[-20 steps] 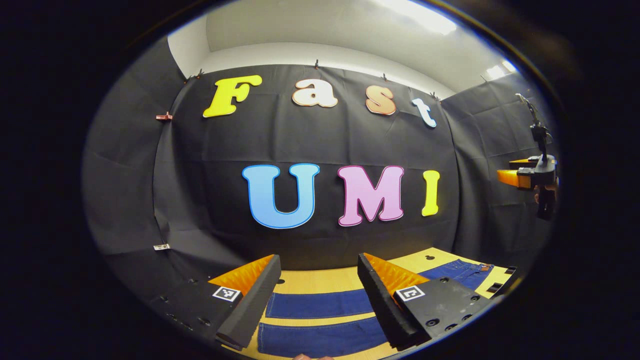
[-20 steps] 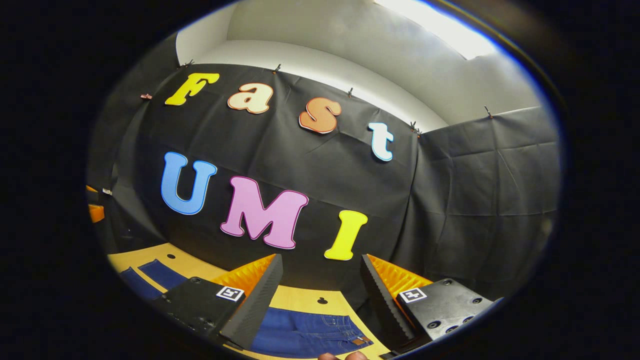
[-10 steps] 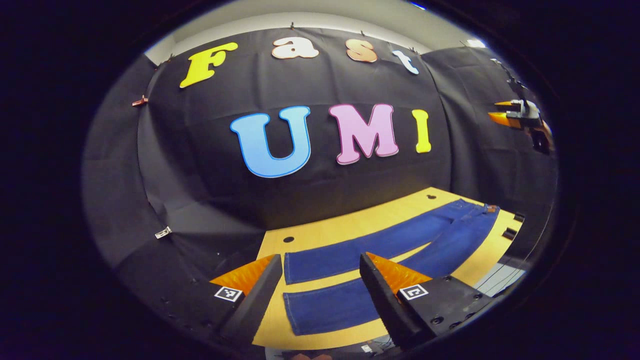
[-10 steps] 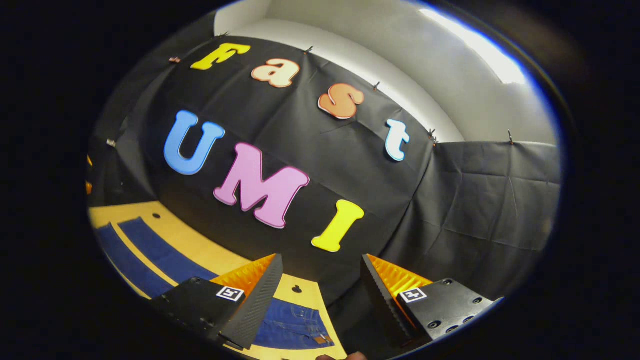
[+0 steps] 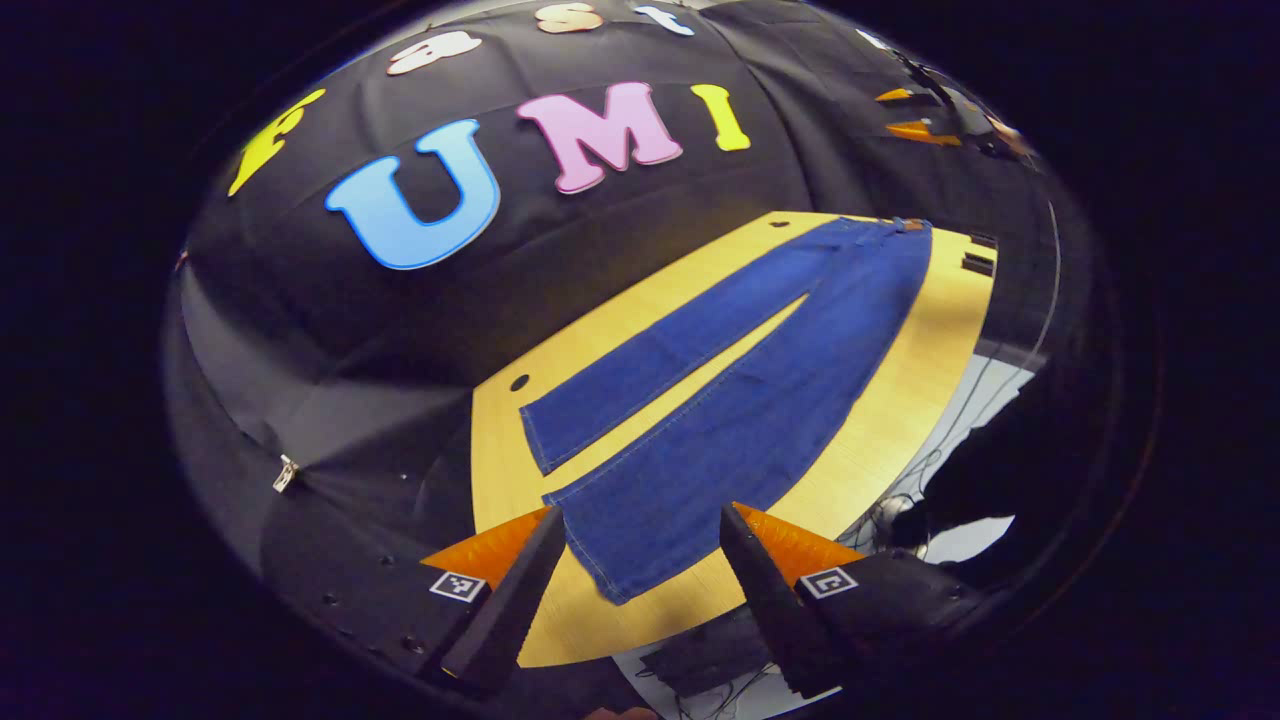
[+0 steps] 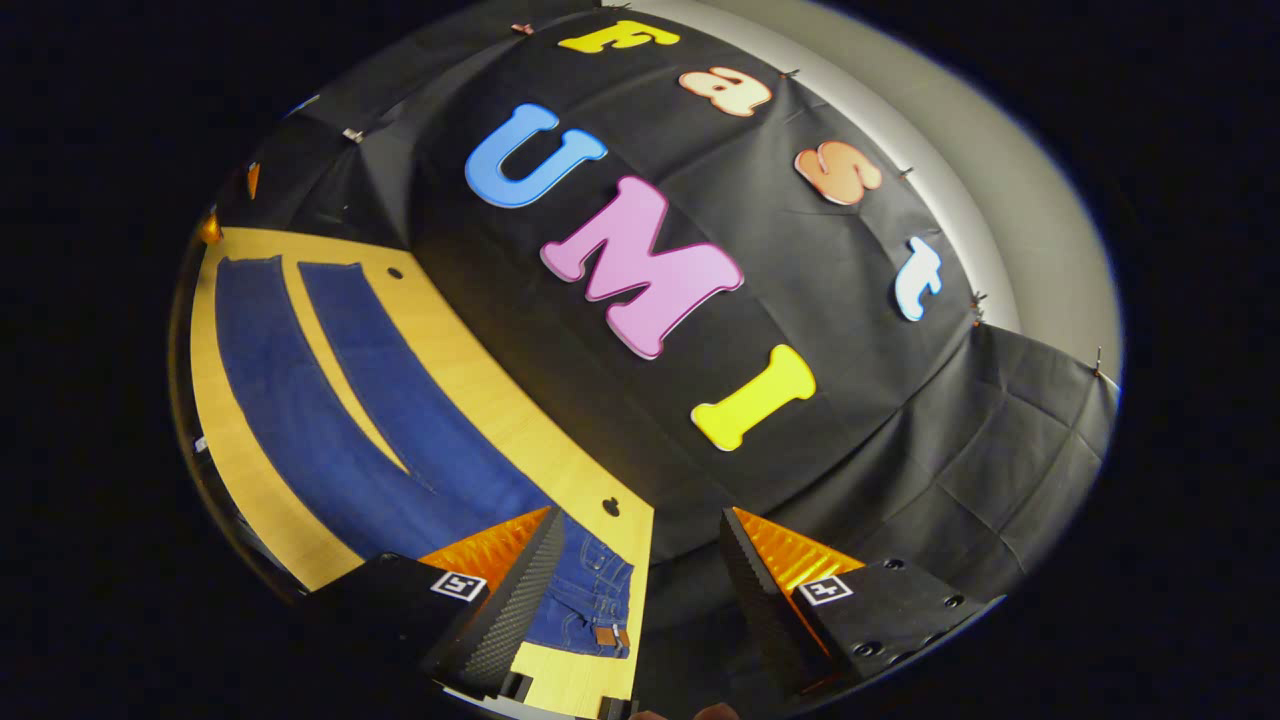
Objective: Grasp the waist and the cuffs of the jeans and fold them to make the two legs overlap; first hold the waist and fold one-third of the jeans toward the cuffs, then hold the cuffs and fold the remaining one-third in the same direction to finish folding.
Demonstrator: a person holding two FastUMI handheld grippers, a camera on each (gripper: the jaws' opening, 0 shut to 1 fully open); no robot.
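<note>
The jeans (image 5: 740, 400) lay flat and unfolded on the yellow wooden tabletop (image 5: 900, 400), both legs stretched out side by side with a narrow wedge of bare wood between them. In the left gripper view the cuffs (image 5: 590, 500) were the near end, the nearer leg's cuff just ahead of my left gripper (image 5: 640, 590), and the waist (image 5: 890, 228) lay at the far end. My left fingers (image 5: 510, 600) stood wide apart above the tabletop's edge, holding nothing and not touching the denim. In the right gripper view the waist (image 6: 590, 610), with its small brown patch, lay close by the tabletop's corner, partly behind one finger of my right gripper (image 6: 640, 590). Those fingers (image 6: 770, 590) were likewise spread, empty, and clear of the cloth. The legs ran away from there toward the far cuffs (image 6: 290, 265). Far off in the left gripper view, orange finger tips (image 5: 915, 115) of my other gripper showed against the black cloth wall (image 5: 400, 330).
</note>
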